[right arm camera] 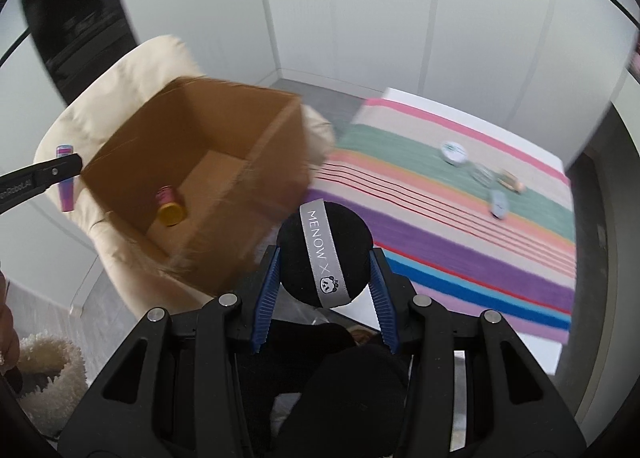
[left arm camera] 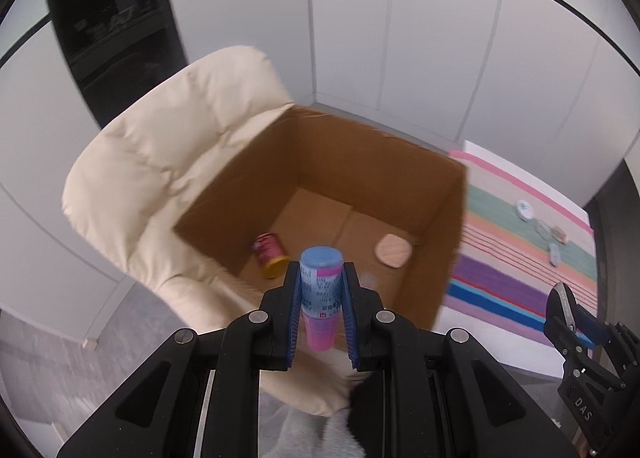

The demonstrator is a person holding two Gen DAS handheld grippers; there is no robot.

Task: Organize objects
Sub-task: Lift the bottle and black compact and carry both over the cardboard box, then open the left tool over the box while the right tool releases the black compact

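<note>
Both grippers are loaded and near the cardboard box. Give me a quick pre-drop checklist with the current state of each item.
1. Left gripper grips the blue-and-pink tube: ok, pads shut on both its sides.
2. Right gripper grips the black powder puff: ok, pinched at its edges.
3. Cardboard box open on top: ok, flaps out of the way.
4. Landing room inside: ok, only a red can and a beige pad on the floor.
5. Tube fully over the opening: cannot tell, it appears near the box's near edge.
6. Puff over the opening: not ok, it sits beside the box, over the striped cloth edge.
</note>
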